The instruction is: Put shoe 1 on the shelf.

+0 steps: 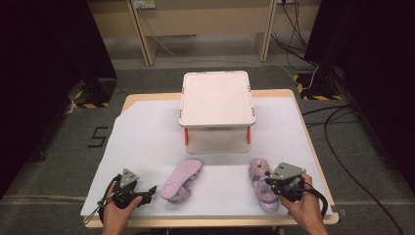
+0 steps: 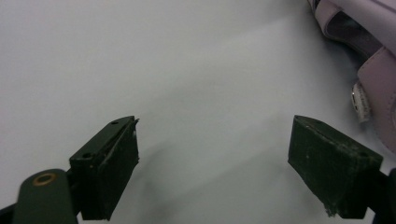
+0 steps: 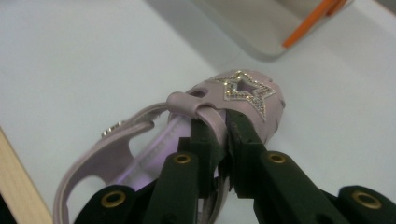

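Two lilac child's sandals lie on the white sheet (image 1: pixel 147 137). The right sandal (image 1: pixel 258 170) has a glittery star on its toe (image 3: pixel 243 91). My right gripper (image 3: pixel 225 125) is shut on its lilac strap (image 3: pixel 194 103), pinched between the black pads; in the high view this gripper (image 1: pixel 272 185) sits over the sandal's heel end. The left sandal (image 1: pixel 181 180) lies sole up near the front middle. Left of it, my left gripper (image 1: pixel 150 190) rests low, and its jaws (image 2: pixel 215 126) stand wide open over bare sheet, with that sandal's strap and buckle (image 2: pixel 371 88) off to the upper right.
A white two-level shoe rack (image 1: pixel 217 98) with orange legs (image 3: pixel 308 22) stands at the back middle of the table. The wooden table edge (image 3: pixel 18 186) runs close beside the right sandal. Cables lie on the floor beyond the table at the right.
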Available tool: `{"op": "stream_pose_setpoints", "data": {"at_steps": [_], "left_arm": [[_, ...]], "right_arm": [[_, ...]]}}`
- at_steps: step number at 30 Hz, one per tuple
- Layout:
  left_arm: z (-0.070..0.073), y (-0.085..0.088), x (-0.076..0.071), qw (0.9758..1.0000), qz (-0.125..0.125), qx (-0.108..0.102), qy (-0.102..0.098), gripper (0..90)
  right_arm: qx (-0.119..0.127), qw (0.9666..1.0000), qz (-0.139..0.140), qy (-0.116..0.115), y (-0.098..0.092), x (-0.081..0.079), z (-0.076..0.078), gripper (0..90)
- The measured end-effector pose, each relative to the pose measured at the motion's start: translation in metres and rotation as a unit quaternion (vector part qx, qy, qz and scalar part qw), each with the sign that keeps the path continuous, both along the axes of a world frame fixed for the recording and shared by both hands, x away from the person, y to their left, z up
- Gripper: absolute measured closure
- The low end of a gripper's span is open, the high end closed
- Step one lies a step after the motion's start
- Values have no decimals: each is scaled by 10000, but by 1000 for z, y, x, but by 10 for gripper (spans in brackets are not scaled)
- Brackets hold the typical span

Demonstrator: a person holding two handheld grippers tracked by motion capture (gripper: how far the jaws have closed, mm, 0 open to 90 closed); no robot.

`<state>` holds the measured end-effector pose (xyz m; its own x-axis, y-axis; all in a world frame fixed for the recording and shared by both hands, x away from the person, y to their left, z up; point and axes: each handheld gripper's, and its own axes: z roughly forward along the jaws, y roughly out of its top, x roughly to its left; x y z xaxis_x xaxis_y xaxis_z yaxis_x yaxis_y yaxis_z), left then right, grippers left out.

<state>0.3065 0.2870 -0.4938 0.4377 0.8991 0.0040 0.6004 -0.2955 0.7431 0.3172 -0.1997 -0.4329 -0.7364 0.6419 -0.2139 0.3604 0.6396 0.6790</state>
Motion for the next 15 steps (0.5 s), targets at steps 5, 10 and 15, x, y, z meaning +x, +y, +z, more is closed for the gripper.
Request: {"op": "stream_pose_setpoints", "data": {"at_steps": [5,10,15], "left_arm": [[0,2,-1,10000,35,-8,0,157],[1,3,-2,10000,53,-19,-28,156],[0,3,-2,10000,30,-33,-11,157]], "right_arm": [[237,9989,349,-213,18,11,7,836],[344,9973,528,-383,48,31,12,836],[454,9958,618,-495,78,53,12,836]]}}
